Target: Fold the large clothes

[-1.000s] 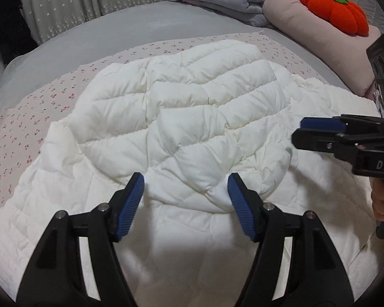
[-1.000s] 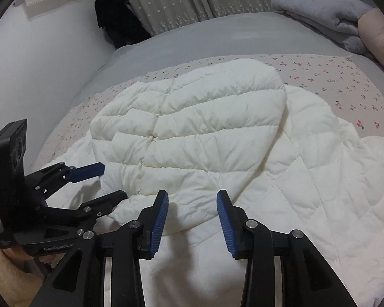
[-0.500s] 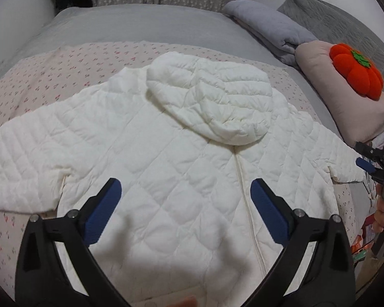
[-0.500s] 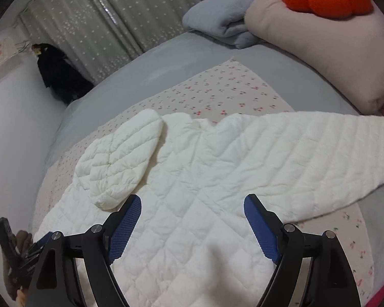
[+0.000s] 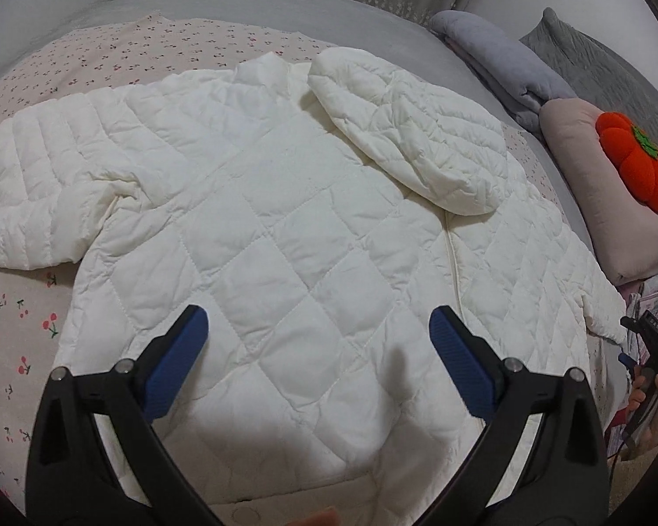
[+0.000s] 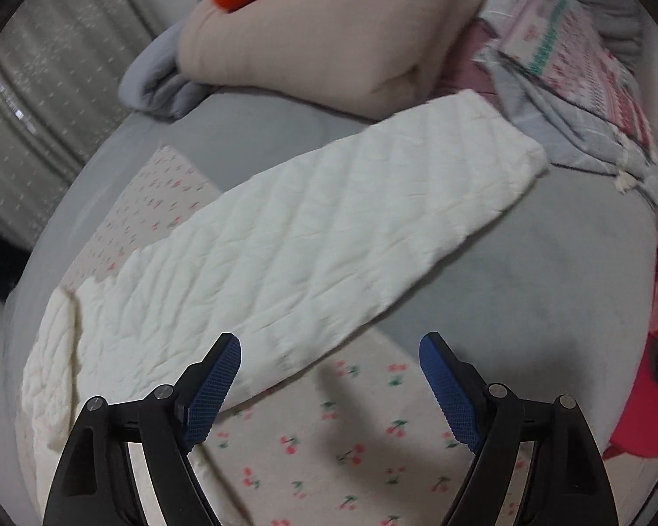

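A white quilted hooded jacket (image 5: 294,228) lies spread flat, front up, on a cherry-print sheet. Its hood (image 5: 408,131) is folded down over the chest and its left sleeve (image 5: 35,188) stretches to the left. My left gripper (image 5: 318,359) is open and empty above the jacket's lower body. In the right wrist view the jacket's right sleeve (image 6: 311,236) lies stretched out across the bed. My right gripper (image 6: 329,381) is open and empty above the sleeve's lower edge and the sheet. It also shows small at the left wrist view's right edge (image 5: 649,342).
The cherry-print sheet (image 6: 329,447) covers a grey bed (image 6: 526,271). A pink folded blanket (image 6: 311,35) with an orange pumpkin cushion (image 5: 636,162), a grey folded blanket (image 5: 504,57) and patterned folded cloths (image 6: 561,61) lie along the bed's far side. Curtains hang behind.
Both grippers have drawn back from the hood and opened wide. The left one has moved over the jacket's lower body; the right one has swung out to the right sleeve.
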`<action>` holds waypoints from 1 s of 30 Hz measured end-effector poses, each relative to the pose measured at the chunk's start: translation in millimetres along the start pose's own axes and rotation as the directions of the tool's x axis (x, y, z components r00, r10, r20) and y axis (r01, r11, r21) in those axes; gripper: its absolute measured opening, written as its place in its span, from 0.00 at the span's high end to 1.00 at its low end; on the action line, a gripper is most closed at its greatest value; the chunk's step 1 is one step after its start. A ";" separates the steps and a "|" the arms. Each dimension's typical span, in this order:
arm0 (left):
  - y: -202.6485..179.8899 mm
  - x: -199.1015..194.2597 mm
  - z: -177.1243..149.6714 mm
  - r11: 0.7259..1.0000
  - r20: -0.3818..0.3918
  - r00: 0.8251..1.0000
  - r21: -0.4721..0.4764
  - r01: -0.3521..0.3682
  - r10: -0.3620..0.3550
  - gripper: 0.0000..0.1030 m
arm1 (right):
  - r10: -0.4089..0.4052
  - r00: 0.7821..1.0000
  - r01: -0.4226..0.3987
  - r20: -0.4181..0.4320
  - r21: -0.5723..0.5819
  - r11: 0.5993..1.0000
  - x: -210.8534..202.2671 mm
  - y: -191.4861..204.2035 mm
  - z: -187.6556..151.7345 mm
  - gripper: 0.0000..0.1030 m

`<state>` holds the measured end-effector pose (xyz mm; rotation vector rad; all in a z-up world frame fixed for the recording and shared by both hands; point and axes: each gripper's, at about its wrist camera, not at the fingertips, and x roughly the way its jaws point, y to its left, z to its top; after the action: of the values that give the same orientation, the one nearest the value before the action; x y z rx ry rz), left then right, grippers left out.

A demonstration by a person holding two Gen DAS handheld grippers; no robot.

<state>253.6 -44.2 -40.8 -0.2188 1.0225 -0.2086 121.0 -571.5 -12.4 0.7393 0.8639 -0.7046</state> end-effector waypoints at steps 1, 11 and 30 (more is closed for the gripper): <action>1.4 2.4 0.6 1.000 -0.008 1.000 -0.005 0.004 -0.004 0.02 | -0.013 1.000 0.013 0.001 0.052 0.999 2.9 -14.9 3.9 0.17; -4.9 9.5 2.0 0.999 -0.018 0.999 -0.002 0.039 -0.039 0.02 | -0.031 0.999 0.028 0.013 0.207 0.978 38.0 -70.9 17.3 0.16; 18.3 -18.5 19.9 0.998 0.027 0.999 -0.044 0.045 -0.044 0.02 | 0.042 0.922 -0.042 0.386 -0.008 0.999 -47.1 9.4 28.6 0.96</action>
<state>262.6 -20.0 -20.7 -0.2844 0.9977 -0.2231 118.0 -577.9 43.1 0.5890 0.4852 -0.7802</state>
